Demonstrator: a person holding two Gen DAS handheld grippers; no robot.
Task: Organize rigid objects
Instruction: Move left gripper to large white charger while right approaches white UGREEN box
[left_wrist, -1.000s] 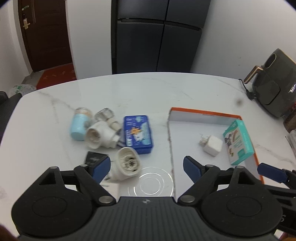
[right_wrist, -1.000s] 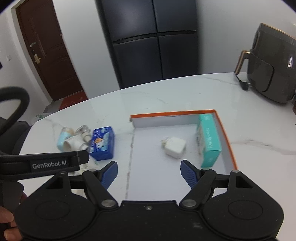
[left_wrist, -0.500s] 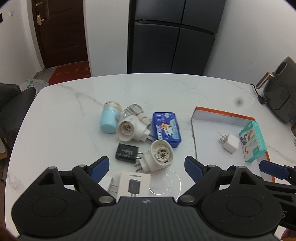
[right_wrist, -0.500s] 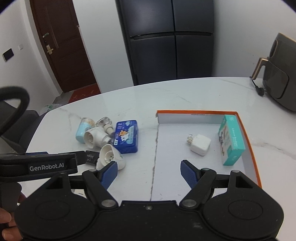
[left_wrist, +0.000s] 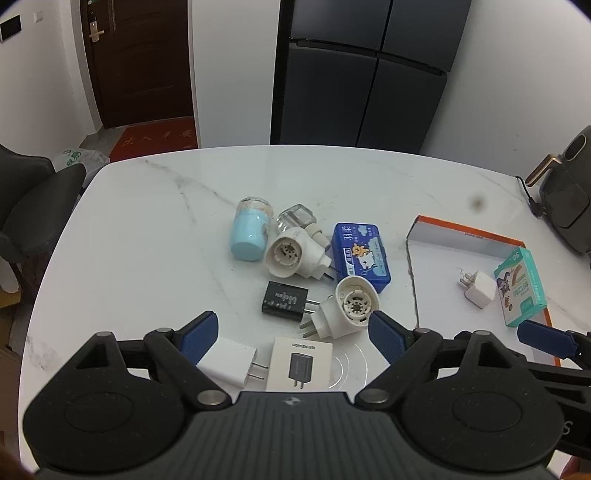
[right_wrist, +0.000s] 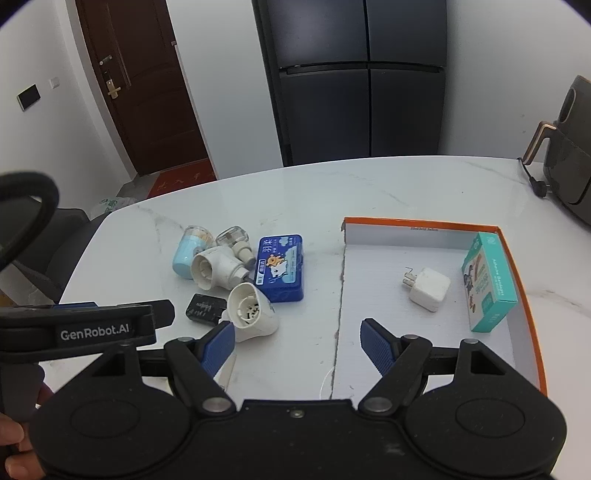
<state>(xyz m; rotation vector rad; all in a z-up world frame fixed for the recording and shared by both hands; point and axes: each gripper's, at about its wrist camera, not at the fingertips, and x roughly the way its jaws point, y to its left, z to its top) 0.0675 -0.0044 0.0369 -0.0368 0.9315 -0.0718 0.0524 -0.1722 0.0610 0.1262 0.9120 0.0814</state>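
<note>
On the white marble table a pile holds a light blue jar (left_wrist: 249, 232), a clear bottle (left_wrist: 295, 218), two white plug-in devices (left_wrist: 291, 256) (left_wrist: 351, 308), a blue tin (left_wrist: 360, 256) and a black charger (left_wrist: 284, 302). Nearer lie a white charger (left_wrist: 231, 362) and a white UGREEN box (left_wrist: 301, 363). My left gripper (left_wrist: 291, 334) hangs open above these two, holding nothing. To the right an orange-rimmed box (right_wrist: 417, 224) contains a white charger cube (right_wrist: 428, 290) and a teal bandage box (right_wrist: 487, 284). My right gripper (right_wrist: 297, 341) is open over the box's left edge, also with nothing in it.
A dark air fryer (right_wrist: 576, 147) with its cord stands at the table's far right. A black fridge (right_wrist: 354, 81) and a brown door are behind the table. A dark chair (left_wrist: 33, 206) stands at the left. A clear disc (left_wrist: 351, 369) lies near the UGREEN box.
Both grippers have moved left and back from the table. The pile and the orange-rimmed box have slid right in both views. The white charger and UGREEN box have come into the left view.
</note>
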